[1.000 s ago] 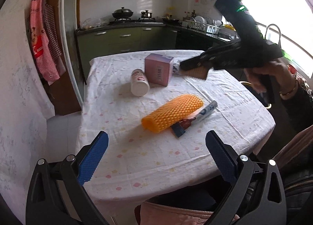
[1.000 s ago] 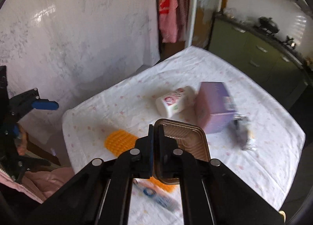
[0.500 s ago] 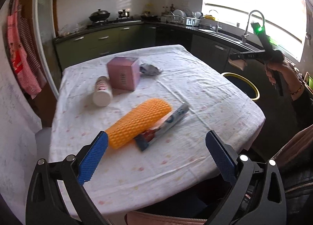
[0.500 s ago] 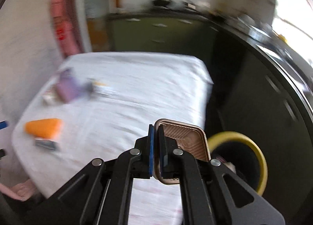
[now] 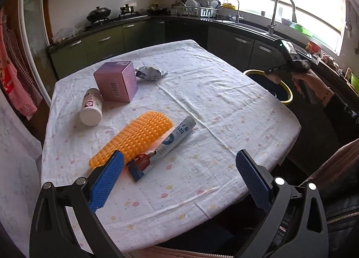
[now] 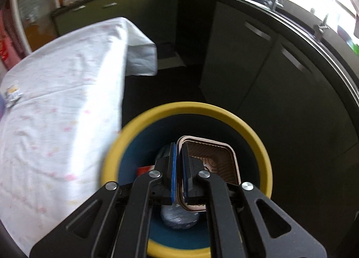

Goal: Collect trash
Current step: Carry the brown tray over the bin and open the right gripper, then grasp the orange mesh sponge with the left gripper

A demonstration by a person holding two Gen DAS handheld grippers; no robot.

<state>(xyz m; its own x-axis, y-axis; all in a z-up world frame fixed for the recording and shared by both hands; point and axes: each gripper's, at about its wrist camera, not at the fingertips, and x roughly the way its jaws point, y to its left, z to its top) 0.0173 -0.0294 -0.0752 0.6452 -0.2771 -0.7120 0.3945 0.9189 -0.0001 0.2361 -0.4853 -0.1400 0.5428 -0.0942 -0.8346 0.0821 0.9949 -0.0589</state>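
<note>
So the small copper foil tray [image 6: 215, 163] is kept clenched by its rim in the right hand-held gripper [image 6: 178, 172] right over the yellow-rimmed bin [image 6: 258, 139] beside the worktop [image 5: 224, 105] edge, ready for dropping, while the left hand-held gripper [image 5: 179, 181] is held wide open over the orange spiky mat [image 5: 134, 139] near the front edge.

Clothed table [image 5: 224, 101]; box [image 5: 116, 81], bottle [image 5: 92, 110].
</note>
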